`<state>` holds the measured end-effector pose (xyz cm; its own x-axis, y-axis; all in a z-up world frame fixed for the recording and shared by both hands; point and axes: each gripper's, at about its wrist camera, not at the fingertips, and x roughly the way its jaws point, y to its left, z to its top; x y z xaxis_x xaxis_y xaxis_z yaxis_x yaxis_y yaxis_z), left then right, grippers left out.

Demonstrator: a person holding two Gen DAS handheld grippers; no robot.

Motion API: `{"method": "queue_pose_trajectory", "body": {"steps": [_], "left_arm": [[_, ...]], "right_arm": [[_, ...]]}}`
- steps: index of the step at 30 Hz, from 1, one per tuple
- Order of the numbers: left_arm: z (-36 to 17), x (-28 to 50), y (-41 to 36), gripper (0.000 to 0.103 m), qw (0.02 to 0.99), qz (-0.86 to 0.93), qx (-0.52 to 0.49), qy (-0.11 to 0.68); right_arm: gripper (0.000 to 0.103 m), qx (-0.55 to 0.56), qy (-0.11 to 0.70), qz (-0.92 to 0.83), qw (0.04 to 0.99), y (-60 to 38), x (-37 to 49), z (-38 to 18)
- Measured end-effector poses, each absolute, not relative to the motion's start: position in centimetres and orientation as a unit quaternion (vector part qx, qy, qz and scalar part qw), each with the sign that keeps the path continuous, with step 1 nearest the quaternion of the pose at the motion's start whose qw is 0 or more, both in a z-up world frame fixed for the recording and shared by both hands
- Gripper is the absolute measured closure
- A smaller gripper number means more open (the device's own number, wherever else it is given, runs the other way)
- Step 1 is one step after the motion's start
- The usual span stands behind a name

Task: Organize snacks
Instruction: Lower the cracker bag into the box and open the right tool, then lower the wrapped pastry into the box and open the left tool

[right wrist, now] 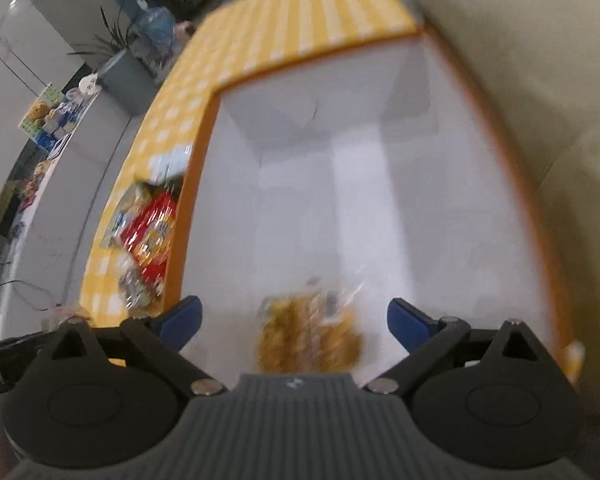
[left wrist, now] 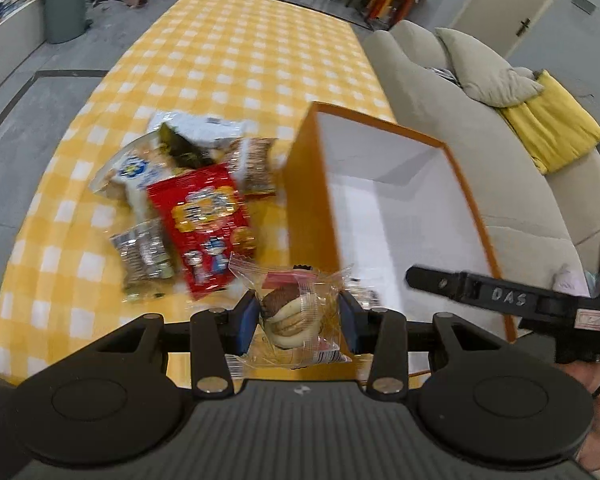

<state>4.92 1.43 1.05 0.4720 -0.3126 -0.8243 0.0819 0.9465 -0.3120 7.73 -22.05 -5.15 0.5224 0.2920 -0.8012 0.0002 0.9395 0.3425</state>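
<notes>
Left gripper (left wrist: pixel 298 320) fingers hold a cookie pack (left wrist: pixel 294 314) above the desk (left wrist: pixel 236 52), just beside the box (left wrist: pixel 306 184). Right gripper (right wrist: pixel 294 320) fingers are wide over a snack (right wrist: pixel 310 328) in the box. The crinkly wrapper may slip and fall outside the rim.

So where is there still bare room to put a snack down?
Most of the orange box floor is bare beyond the one packet inside. The checked cloth past the snack pile is bare too. It is crowded left of the box.

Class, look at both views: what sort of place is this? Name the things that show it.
Probably a home living room: a beige sofa with cushions beside a table with a yellow checked cloth, and a bin on the floor.
</notes>
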Motion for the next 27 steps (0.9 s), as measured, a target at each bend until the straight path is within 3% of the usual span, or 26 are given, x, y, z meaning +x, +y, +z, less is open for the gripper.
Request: {"method": "queue_pose_trajectory", "body": {"steps": [12,18,27], "left_arm": [[-2.0,7.6,-9.8,0.055,0.818,-0.167,-0.098,0.542],[-6.4,9.9,-14.9,0.055,0.780,-0.165,-0.103,0.595],[-8.7,10.6,-18.6,0.055,0.763,-0.179,-0.081,0.616]], "right_arm": [[0.006,0.173,0.356,0.024,0.918,-30.2,3.7,-0.9],[0.007,0.179,0.340,-0.026,0.923,-33.6,2.7,-1.4],[0.007,0.228,0.345,-0.054,0.909,-36.9,2.9,-3.0]]}}
